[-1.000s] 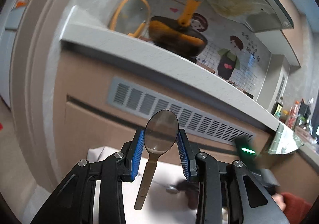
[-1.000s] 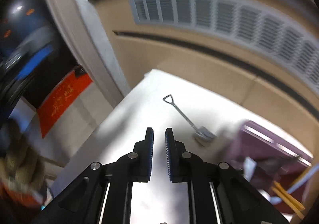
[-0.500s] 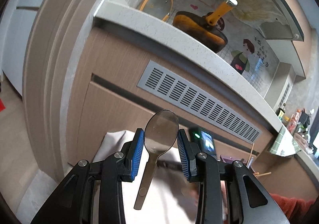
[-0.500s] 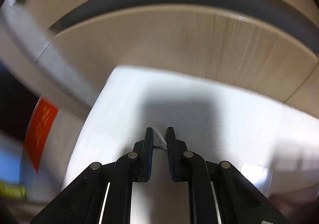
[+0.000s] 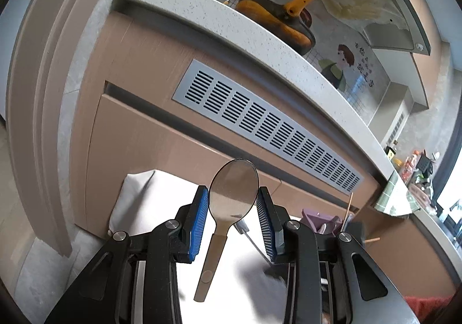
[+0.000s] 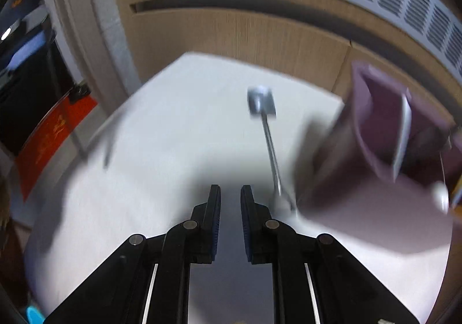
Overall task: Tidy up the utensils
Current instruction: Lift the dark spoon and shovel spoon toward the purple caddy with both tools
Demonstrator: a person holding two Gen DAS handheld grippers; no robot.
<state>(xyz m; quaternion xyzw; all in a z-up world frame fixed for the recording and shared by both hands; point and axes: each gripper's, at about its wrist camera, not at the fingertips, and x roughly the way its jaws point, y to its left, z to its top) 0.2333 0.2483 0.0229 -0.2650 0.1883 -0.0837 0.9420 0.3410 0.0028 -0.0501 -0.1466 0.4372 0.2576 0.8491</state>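
Left tongs (image 5: pixel 232 218) are pinching the spoon (image 5: pixel 231 202) by its bowl edges, risking slippage, while right tongs (image 6: pixel 230 220) are hovering empty, slightly parted, beside the shovel-spoon (image 6: pixel 267 133).

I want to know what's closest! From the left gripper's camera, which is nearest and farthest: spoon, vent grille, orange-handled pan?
1. Spoon: between the left gripper's jaws.
2. Vent grille: on the cabinet front, ahead.
3. Orange-handled pan: up on the counter, behind.

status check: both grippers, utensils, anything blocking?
Left gripper shut on spoon bowl, handle hanging down. Right gripper empty, jaws narrowly apart. Shovel-shaped spoon flat on white table, beside purple utensil holder. Nothing blocking it.
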